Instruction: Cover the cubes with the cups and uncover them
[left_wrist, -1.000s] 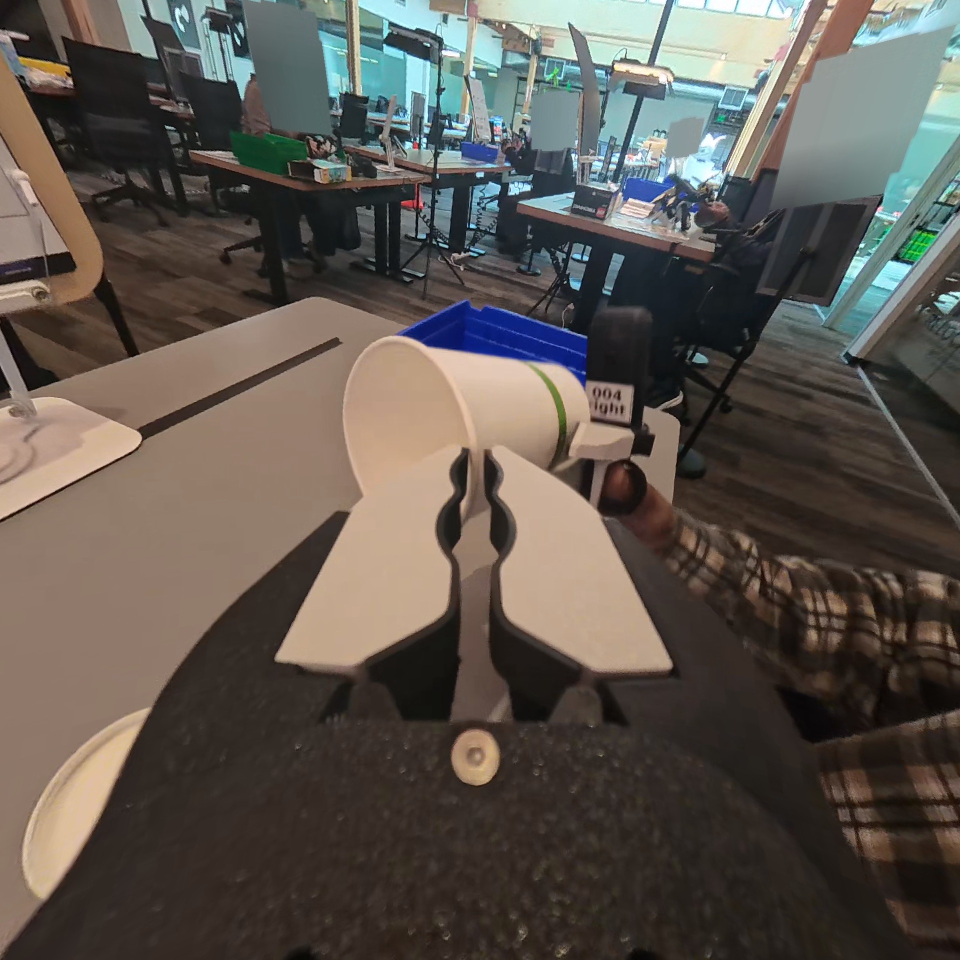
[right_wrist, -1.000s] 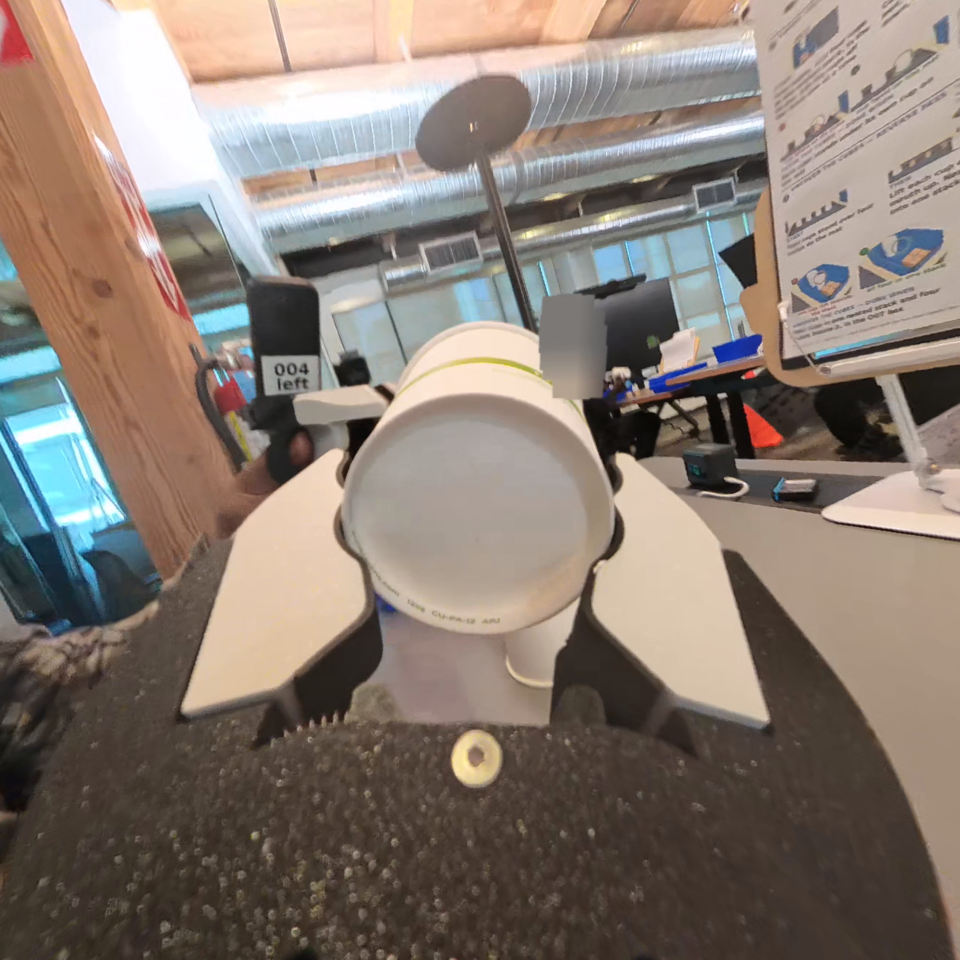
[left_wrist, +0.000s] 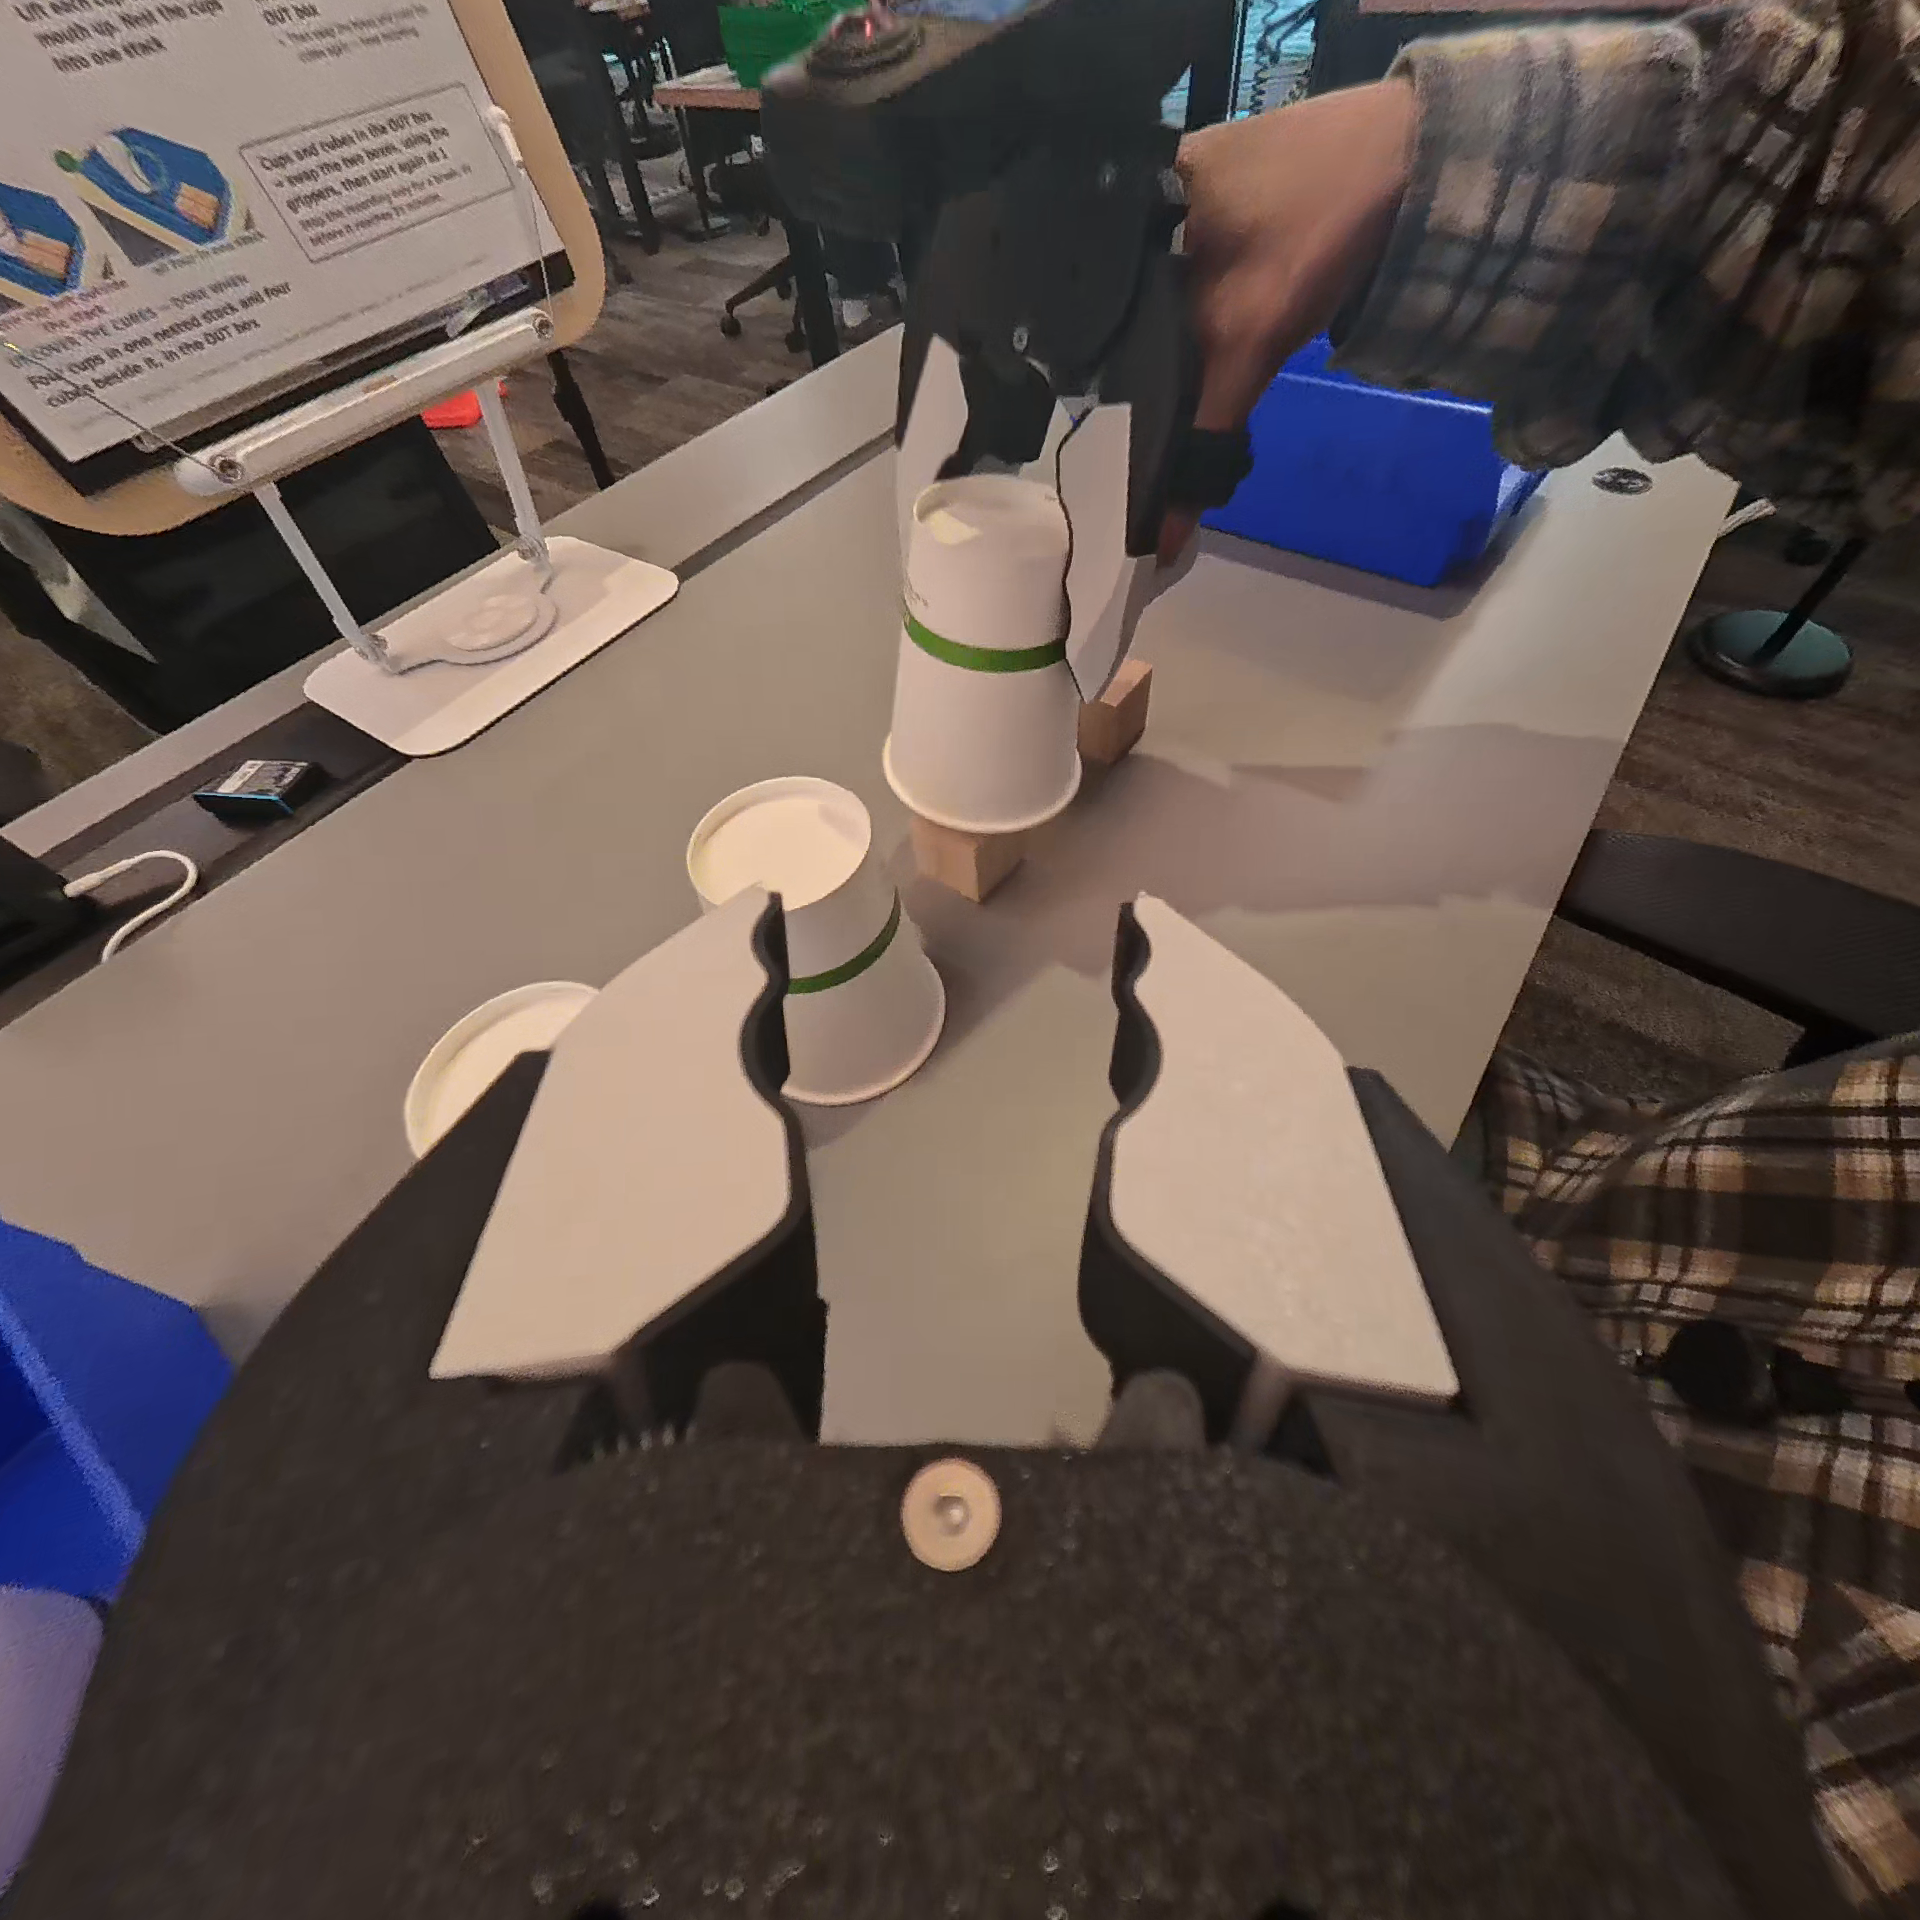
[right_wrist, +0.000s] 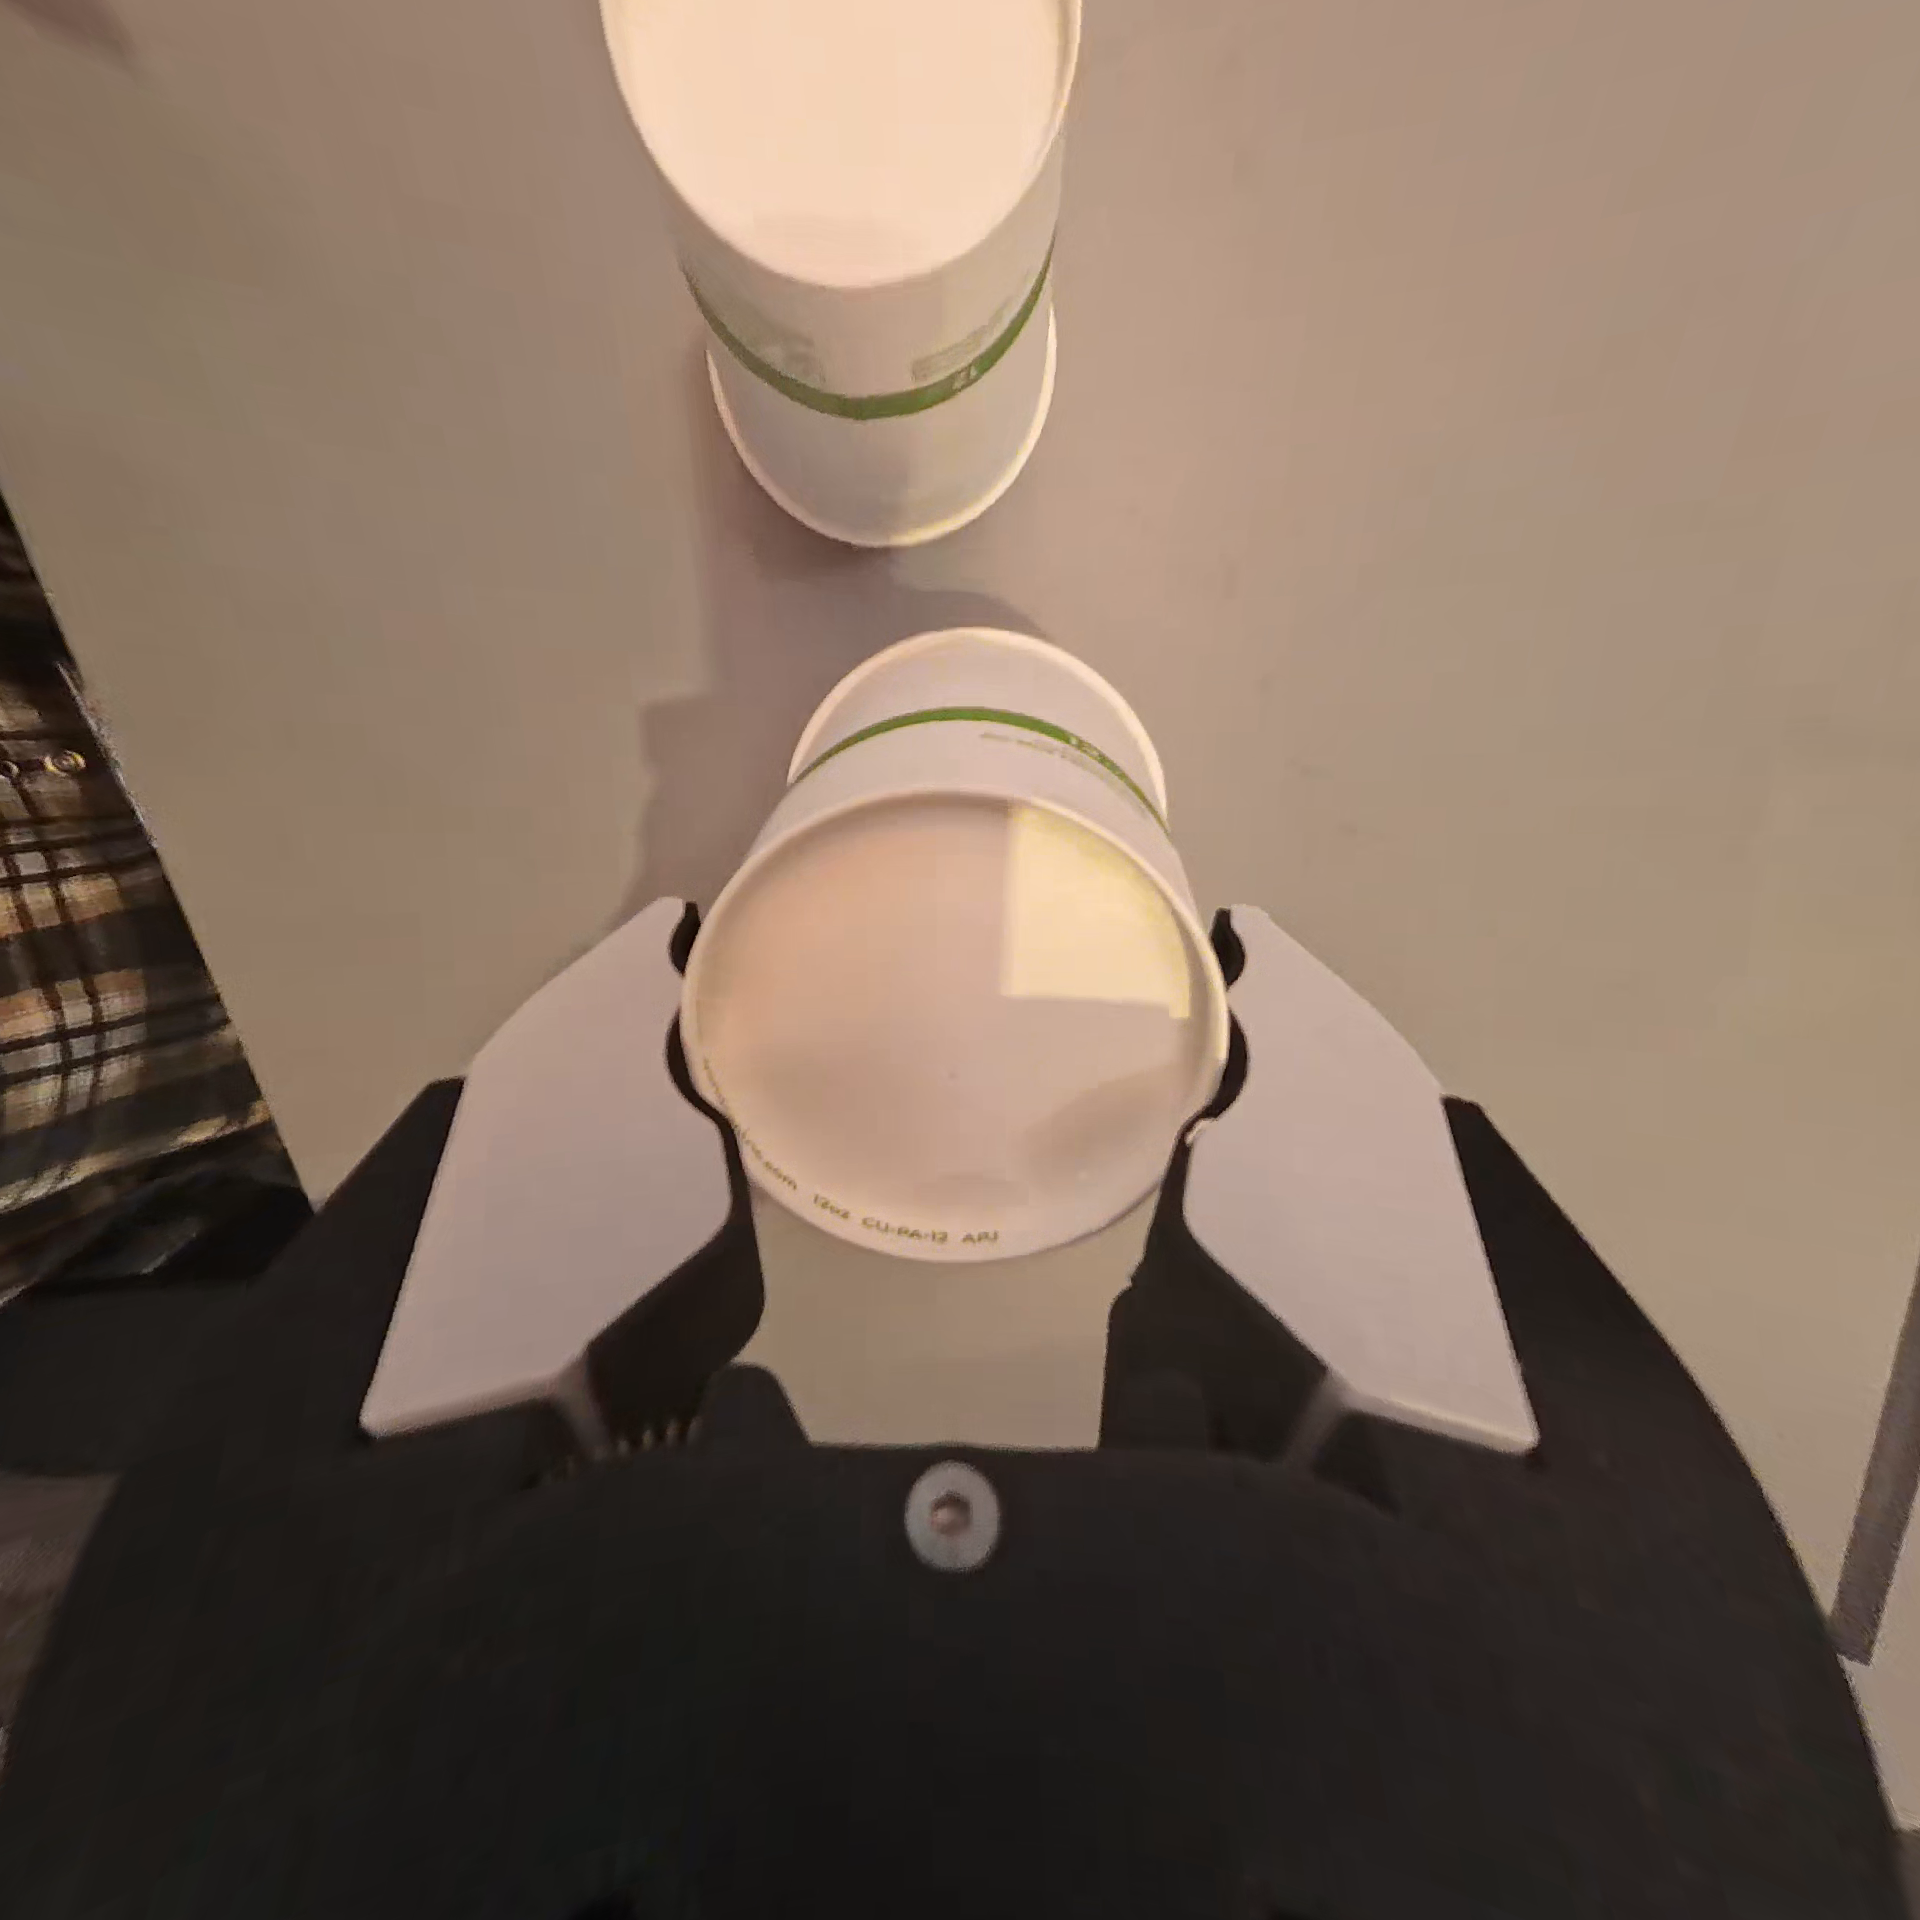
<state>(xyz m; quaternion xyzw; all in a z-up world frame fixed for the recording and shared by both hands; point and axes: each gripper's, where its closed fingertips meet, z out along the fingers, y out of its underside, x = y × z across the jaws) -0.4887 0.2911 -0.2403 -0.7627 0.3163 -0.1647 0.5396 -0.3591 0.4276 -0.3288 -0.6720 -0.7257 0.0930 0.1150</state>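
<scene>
Cup (right_wrist: 951, 1023) clamped upside down in our right gripper (right_wrist: 951, 1049) is hanging directly over the wooden cube (left_wrist: 966, 862) we are covering, while our left gripper (left_wrist: 940, 1008) is waiting spread apart.

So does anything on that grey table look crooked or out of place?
Only the upside-down white paper cup with a green band held by the right gripper: it hangs tilted, not yet fully over the small wooden cube.

We see matt white paper cups (left_wrist: 982, 665), pale bare wooden cubes (left_wrist: 964, 860), a smooth matt grey table (left_wrist: 520, 831) and glossy blue plastic bin (left_wrist: 1371, 468).
</scene>
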